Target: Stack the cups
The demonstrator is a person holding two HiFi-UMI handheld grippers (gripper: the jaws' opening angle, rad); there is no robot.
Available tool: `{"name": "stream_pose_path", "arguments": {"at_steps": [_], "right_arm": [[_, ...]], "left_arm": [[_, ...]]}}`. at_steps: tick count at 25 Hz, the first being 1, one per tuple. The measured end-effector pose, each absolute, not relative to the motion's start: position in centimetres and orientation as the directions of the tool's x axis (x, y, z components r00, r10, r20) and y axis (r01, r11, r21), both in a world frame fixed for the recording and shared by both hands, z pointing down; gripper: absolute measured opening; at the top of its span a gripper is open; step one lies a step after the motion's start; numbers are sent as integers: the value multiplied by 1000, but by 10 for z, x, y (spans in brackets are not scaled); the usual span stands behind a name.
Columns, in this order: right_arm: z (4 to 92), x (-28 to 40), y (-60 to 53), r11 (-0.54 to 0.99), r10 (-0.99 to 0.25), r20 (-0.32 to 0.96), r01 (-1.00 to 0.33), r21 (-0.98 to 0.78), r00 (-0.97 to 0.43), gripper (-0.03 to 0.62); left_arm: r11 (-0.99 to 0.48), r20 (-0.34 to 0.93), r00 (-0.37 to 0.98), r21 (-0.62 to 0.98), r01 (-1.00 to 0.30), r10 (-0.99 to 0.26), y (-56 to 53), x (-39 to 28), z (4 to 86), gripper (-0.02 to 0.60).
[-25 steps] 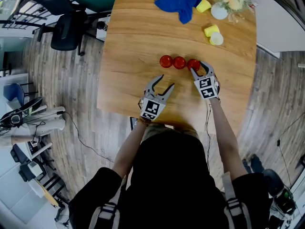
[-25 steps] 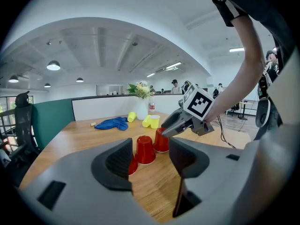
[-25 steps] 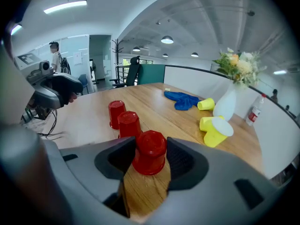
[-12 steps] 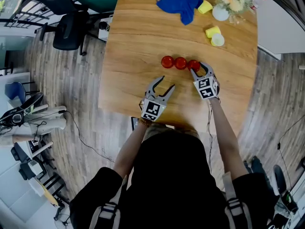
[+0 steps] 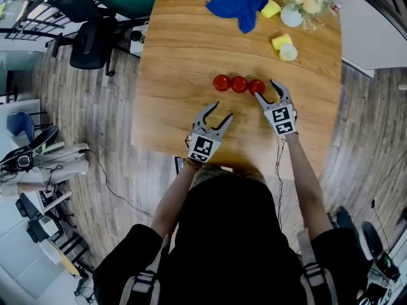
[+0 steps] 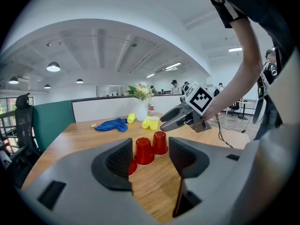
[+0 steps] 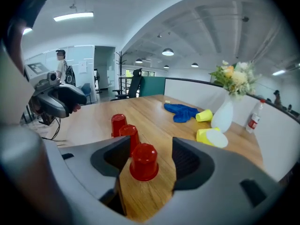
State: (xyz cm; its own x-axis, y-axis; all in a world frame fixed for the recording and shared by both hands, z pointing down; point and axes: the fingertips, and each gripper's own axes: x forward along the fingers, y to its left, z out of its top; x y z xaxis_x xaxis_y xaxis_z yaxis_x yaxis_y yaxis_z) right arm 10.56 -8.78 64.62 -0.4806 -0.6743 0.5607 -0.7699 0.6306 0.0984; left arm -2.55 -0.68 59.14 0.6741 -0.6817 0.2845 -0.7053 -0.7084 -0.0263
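Looking down in the head view, three red plastic cups stand upside down in a tight row on the wooden bench (image 5: 184, 49). The middle red cup (image 5: 239, 84) has the left red cup (image 5: 221, 82) just beside it on one side and the right red cup (image 5: 256, 86) just beside it on the other. Rims down, they sit steady with their tapered bases up, which I judge suits slipping one over the next. None is stacked yet. The right hand-held gripper (image 5: 264, 89) reaches in from the right of the middle red cup, at the right red cup. The left hand-held gripper (image 5: 222, 109) waits nearer the person than the middle red cup, wide open and empty, probably held back out of the way.

In the left gripper view its jaws stand far apart with nothing touching them. The middle red cup (image 6: 144, 151) shows through the gap, farther ahead.

In the right gripper view the right red cup (image 7: 143, 161) stands on the bench between the pads with a gap on each side, so nothing is gripped.

Against a second ago, the right jaws have just been opening. They sat closer about that cup then, and now the gripper has drawn back slightly while the cup stays put. The left hand-held gripper and all three cups have not shifted.
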Motion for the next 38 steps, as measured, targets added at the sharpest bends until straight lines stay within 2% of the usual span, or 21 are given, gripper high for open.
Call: {"name": "stream_pose_path", "arguments": {"at_steps": [6,11,13,24,29,31,38], "right_arm": [[640,172,-135,529,-748,568,-826,196,-344,295],[656,208,-186,520,-748,614,-796,308,-252,293],[665,216,-201,528,-743,631,-775,348,-223,248],[712,224,-224,591,-659,741,-698,404,-129,200],[720,230,-226,588,-655,751,-684,433,-88,141],[718,235,-225,567,-666,744,-690,450,-62,44],[689,229,-218,526,-709,697,-736,426,-103,29]], "left_arm": [[-708,282,673,-33,-706,-684,-6,-27,587,252],[-703,281,667,-44,-709,-690,-4,-25,584,252],[-704,286,666,-46,-708,-689,0,-24,585,252],[-686,294,647,-45,-726,-703,6,-25,584,252],[-685,294,645,-48,-727,-705,4,-27,583,252],[-685,294,645,-51,-727,-706,4,-28,582,252],[-680,288,642,-50,-731,-711,1,-29,580,252]]}}
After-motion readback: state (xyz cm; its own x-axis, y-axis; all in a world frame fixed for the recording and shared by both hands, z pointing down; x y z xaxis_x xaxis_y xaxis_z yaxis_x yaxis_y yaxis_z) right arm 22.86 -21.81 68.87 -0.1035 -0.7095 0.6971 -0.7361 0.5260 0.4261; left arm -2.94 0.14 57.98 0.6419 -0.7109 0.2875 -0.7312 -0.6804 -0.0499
